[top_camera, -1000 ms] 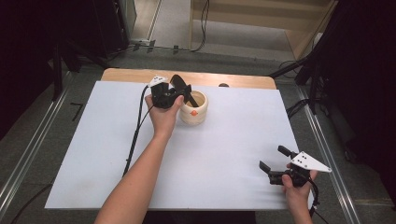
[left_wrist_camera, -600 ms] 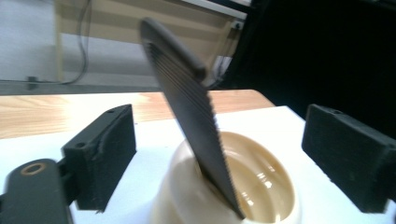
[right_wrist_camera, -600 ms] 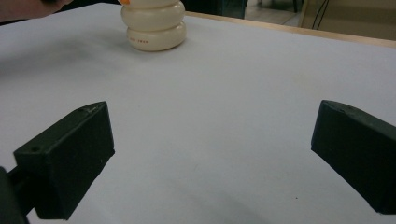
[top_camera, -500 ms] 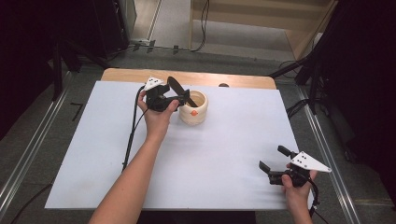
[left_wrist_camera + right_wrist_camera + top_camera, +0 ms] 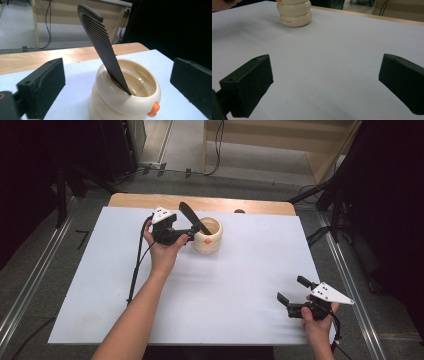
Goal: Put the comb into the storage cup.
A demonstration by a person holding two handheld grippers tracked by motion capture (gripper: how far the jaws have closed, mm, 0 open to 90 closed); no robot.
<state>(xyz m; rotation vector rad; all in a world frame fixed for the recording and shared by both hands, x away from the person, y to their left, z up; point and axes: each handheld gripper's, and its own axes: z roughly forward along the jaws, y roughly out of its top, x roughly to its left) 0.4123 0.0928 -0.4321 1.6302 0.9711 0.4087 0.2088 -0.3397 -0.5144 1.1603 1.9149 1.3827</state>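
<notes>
A cream, ring-shaped cup (image 5: 208,236) with a small orange beak (image 5: 153,110) stands at the back middle of the white table (image 5: 235,285). A black comb (image 5: 192,217) stands in it, teeth end down, leaning left over the rim. In the left gripper view the comb (image 5: 100,42) rises from the cup (image 5: 117,102) between the jaws without touching either. My left gripper (image 5: 189,234) is open just left of the cup. My right gripper (image 5: 291,290) is open and empty near the front right corner, low over the table. It faces the distant cup (image 5: 294,12).
A wooden strip (image 5: 150,200) runs along the table's back edge. Beyond it are a grey floor, cables and dark stands. The left gripper's cable (image 5: 136,270) trails down the left side of the sheet. Metal rails (image 5: 30,295) flank the table.
My left gripper has drawn back a little to the left, away from the cup, while the comb stays leaning in the cup. The right gripper has not moved.
</notes>
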